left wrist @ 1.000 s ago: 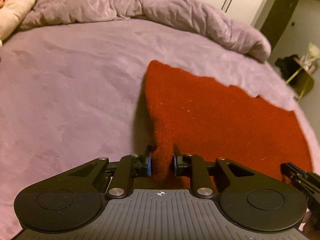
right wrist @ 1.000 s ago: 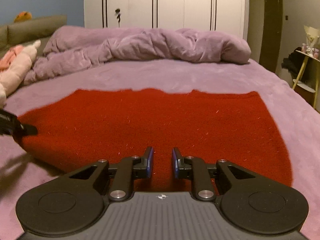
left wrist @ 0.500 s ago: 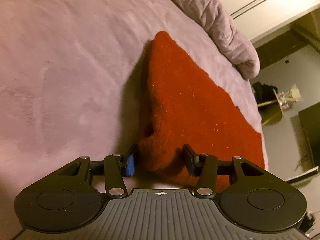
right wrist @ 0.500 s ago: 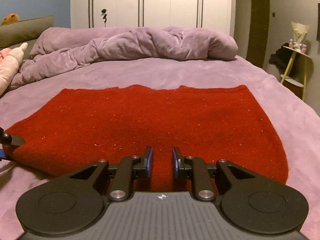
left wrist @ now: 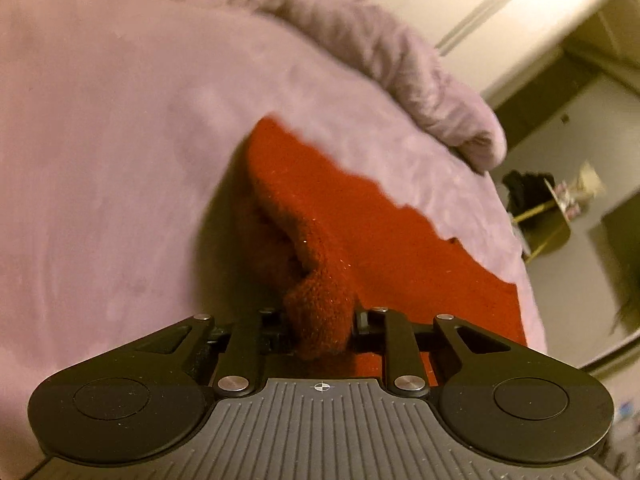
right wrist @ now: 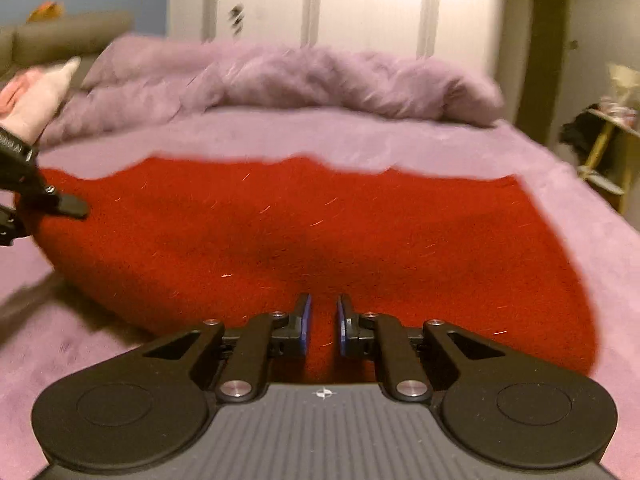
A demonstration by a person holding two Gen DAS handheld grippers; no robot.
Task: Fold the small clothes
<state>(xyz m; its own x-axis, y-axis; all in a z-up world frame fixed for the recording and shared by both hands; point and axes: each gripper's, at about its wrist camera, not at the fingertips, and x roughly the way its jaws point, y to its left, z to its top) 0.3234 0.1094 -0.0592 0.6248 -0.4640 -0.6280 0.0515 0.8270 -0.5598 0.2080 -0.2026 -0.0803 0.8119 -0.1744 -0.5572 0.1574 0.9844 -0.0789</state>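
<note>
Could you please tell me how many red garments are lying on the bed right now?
1. A single red knit garment lies spread across the purple bed; its left corner is bunched in the left tool. Any others hidden under the duvet cannot be seen.

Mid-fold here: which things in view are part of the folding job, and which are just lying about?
Part of the job:
red knit garment, spread on the bed
left gripper, clamped on the garment's corner
right gripper, at the garment's near edge

Lying about:
rumpled purple duvet
pink plush toy
white wardrobe
yellow side table
</note>
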